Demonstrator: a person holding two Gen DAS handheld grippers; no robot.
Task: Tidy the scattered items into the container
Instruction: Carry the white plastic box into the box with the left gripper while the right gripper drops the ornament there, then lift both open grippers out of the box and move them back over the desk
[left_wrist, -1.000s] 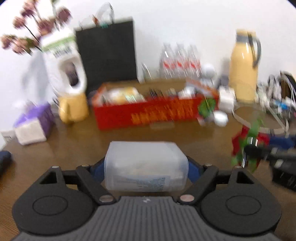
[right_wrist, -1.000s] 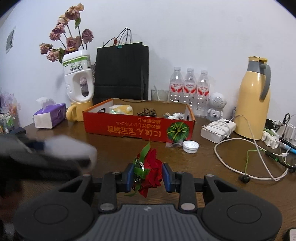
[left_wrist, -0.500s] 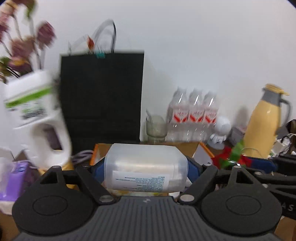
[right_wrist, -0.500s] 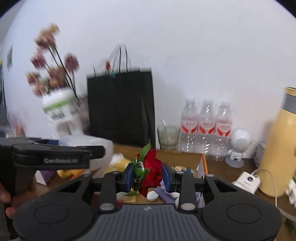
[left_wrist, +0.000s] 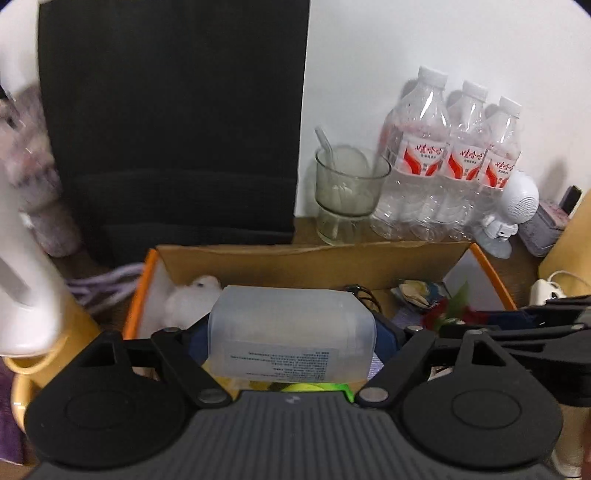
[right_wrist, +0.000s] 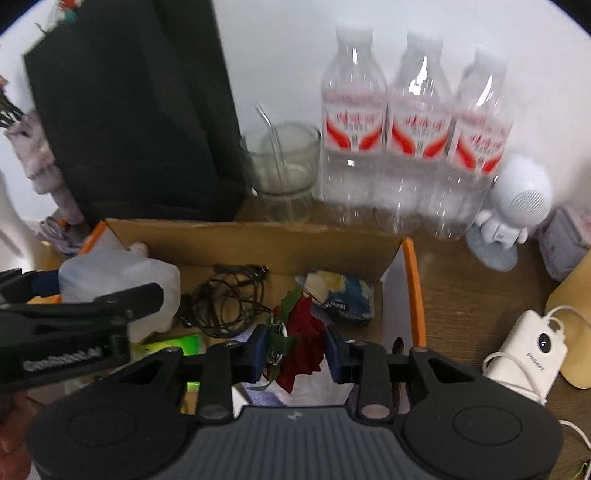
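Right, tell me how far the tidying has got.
Done: earphones and a snack packet lie in the cardboard box. In hand: left gripper holds a translucent tub over it; right gripper, jaws opening, has the red flower. Left: dropping both.

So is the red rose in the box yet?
Not yet. The rose sits between the opening right gripper, above the box.

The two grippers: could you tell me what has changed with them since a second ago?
Both came forward from the bare table to above the box. The left gripper keeps the plastic tub; the right gripper's jaws are opening around the red flower. The box and bottles stayed put.
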